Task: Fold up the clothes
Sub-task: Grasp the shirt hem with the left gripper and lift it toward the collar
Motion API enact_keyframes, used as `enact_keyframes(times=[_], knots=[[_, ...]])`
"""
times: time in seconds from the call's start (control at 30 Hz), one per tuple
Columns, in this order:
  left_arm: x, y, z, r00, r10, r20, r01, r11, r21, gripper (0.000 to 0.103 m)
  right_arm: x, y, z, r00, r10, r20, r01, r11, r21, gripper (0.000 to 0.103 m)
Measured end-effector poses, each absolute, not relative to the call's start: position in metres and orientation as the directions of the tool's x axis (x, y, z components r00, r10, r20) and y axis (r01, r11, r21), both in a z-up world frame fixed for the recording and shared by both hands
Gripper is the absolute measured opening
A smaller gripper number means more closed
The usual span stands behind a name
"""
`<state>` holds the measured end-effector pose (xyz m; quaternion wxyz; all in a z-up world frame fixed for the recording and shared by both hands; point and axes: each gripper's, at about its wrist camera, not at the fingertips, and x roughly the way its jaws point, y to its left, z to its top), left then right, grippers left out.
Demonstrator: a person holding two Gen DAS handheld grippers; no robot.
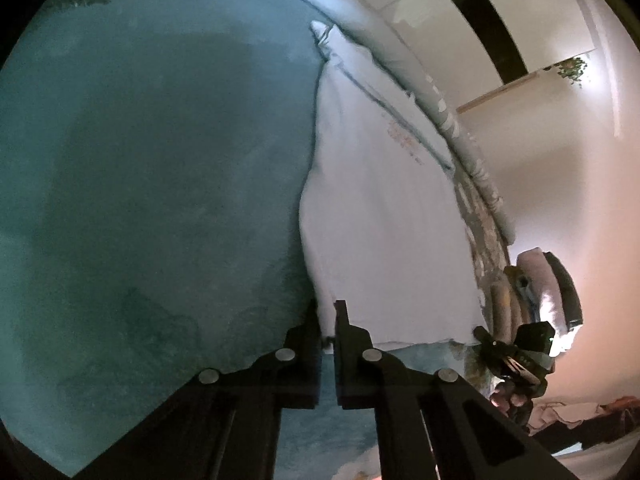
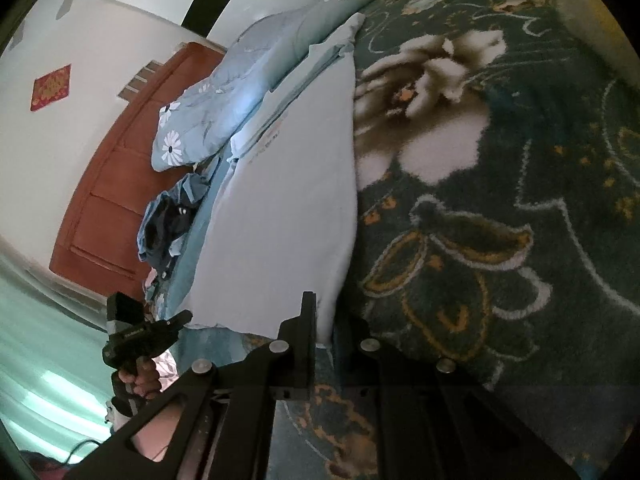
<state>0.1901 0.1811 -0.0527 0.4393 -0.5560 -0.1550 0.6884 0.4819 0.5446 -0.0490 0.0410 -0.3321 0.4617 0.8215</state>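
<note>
On the blanket (image 2: 500,208), white garment (image 2: 288,200) lies lengthwise from both grippers.

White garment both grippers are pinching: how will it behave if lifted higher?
The white cloth garment is probably floppy: it hangs in soft folds from the right gripper and the left gripper. Likely light, since thin edges carry it. The unheld far end would probably sag and drag.

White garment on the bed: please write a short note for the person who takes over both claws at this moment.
Left claw: shut on the white garment, at a near corner.
Right claw: shut on the opposite near corner of the same hem.
The garment lies stretched along the patterned blanket, beside the blue floral pillow.
Done: both corners gripped.
Left: make the fold, then the crumpled blue clothes.
</note>
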Motion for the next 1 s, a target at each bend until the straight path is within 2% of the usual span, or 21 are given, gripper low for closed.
enact_keyframes(times=[0.27, 0.63, 0.83, 1.0], knots=[[0.173, 0.180, -0.025, -0.041, 0.838, -0.545, -0.453, -0.501, -0.737, 0.004, 0.479, 0.557, -0.028, -0.852, -0.247, -0.461, -0.271, -0.546, 0.793, 0.005], [0.098, 0.222, 0.015, -0.110, 0.836, -0.538, -0.521, -0.509, -0.685, 0.004, 0.410, 0.599, 0.041, -0.913, -0.163, -0.373, -0.191, -0.639, 0.745, 0.005], [0.042, 0.266, 0.026, -0.145, 0.798, -0.584, -0.550, -0.556, -0.623, 0.005, 0.352, 0.634, 0.066, -0.922, -0.127, -0.366, -0.189, -0.677, 0.711, 0.005], [-0.001, 0.298, 0.024, -0.165, 0.772, -0.614, -0.559, -0.587, -0.586, 0.005, 0.305, 0.662, 0.069, -0.909, -0.095, -0.405, -0.234, -0.688, 0.687, 0.005]])
